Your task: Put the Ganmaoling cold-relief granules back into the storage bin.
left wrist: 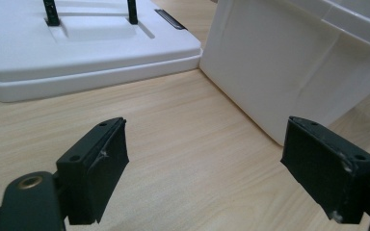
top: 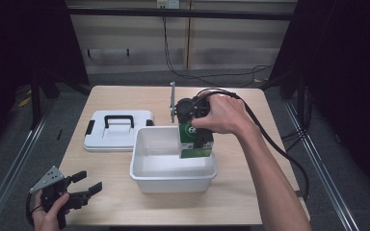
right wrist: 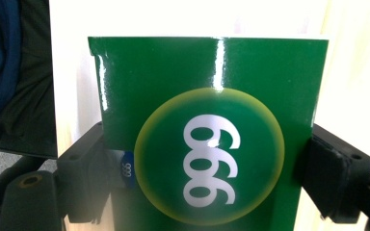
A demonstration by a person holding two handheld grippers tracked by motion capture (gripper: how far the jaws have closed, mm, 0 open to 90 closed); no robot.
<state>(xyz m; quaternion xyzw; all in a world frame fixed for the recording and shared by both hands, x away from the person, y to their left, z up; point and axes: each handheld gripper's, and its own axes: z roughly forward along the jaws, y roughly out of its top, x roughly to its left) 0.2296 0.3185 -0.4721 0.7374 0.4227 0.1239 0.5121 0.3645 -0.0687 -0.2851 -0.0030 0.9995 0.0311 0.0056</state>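
the right hand-held gripper (top: 196, 126) was clamped on a green carton (top: 196, 141) (a yellow-ringed disc with white numerals on its face), its jaws pressed against the carton's two sides. the carton stood upright inside the white plastic tub (top: 147, 169), near the tub's back right corner. the left hand-held gripper (top: 87, 185) rested low over the desk (top: 236, 192) at its front left corner, jaws spread wide apart with nothing between them. a white lid with a black handle (top: 117, 130) lay flat just left of the tub.
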